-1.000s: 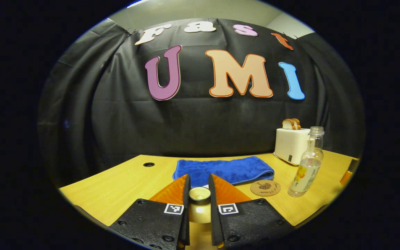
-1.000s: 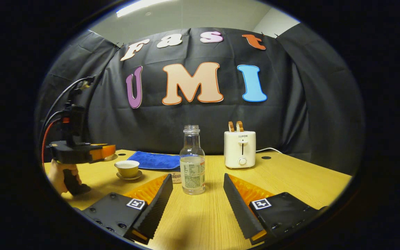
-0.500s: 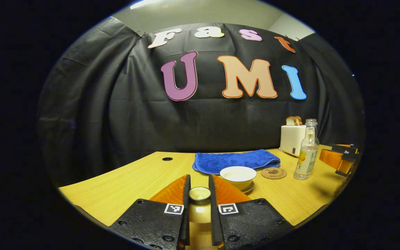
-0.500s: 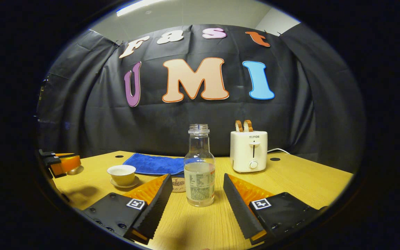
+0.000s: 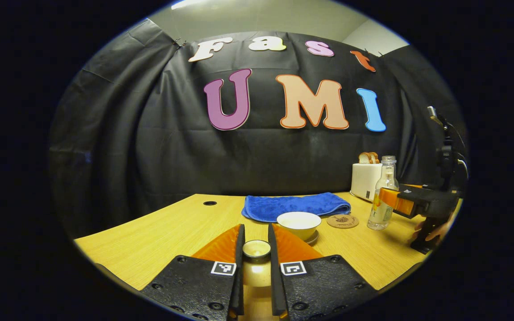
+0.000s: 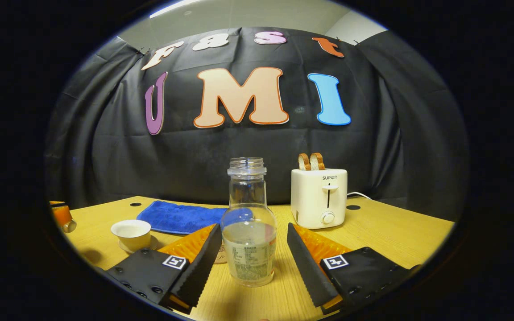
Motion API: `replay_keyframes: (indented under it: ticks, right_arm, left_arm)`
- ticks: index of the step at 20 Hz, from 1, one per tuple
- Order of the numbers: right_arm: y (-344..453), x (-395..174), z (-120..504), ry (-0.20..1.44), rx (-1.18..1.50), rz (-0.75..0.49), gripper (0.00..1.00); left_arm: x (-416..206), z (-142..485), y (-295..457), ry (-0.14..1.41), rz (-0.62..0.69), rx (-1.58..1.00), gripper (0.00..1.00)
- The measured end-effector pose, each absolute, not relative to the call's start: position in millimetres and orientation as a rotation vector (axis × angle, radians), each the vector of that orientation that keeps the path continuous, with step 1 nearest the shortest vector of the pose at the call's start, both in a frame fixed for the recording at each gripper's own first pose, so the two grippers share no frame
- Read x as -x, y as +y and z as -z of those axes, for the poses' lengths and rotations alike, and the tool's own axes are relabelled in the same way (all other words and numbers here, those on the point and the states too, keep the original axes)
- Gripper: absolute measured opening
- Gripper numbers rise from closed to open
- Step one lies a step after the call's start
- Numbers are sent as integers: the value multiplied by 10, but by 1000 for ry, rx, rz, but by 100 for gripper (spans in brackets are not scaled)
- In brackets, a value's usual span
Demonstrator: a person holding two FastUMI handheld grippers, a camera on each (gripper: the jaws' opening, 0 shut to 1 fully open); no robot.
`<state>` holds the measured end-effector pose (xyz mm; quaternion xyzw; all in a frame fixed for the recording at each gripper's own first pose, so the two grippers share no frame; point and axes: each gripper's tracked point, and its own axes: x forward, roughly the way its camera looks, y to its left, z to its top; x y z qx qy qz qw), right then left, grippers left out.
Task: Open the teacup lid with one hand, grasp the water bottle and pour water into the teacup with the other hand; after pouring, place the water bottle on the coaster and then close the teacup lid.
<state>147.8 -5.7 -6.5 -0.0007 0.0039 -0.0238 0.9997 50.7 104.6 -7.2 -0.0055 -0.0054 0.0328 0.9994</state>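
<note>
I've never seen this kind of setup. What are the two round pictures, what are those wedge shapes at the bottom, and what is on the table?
A person holds a pair of handheld tongs in each hand, each carrying a camera that looks along its fingers. In the left gripper view, the left tongs are shut on the teacup lid; the open teacup sits beyond. In the right gripper view, the right tongs stand open on either side of the water bottle, not yet gripping. The table also holds a coaster, blue towel and toaster.
</note>
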Motion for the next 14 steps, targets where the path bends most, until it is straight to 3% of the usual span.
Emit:
replay_keyframes:
  ticks: [2, 7, 10, 14]
  right_arm:
    - [-54, -1567, 66, 4, 2, 58, 97]
    - [-11, -1762, 87, 12, 5, 57, 94]
    - [50, -1799, 96, 17, 8, 21, 80]
    - [153, -1803, 107, 27, 61, -4, 73]
  left_arm:
    - [-499, 74, 1060, -11, -72, 10, 21]
    - [-492, 75, 1075, -11, -77, 11, 22]
    - [-508, 77, 1064, -11, -73, 10, 22]
    - [-499, 74, 1058, -12, -71, 11, 22]
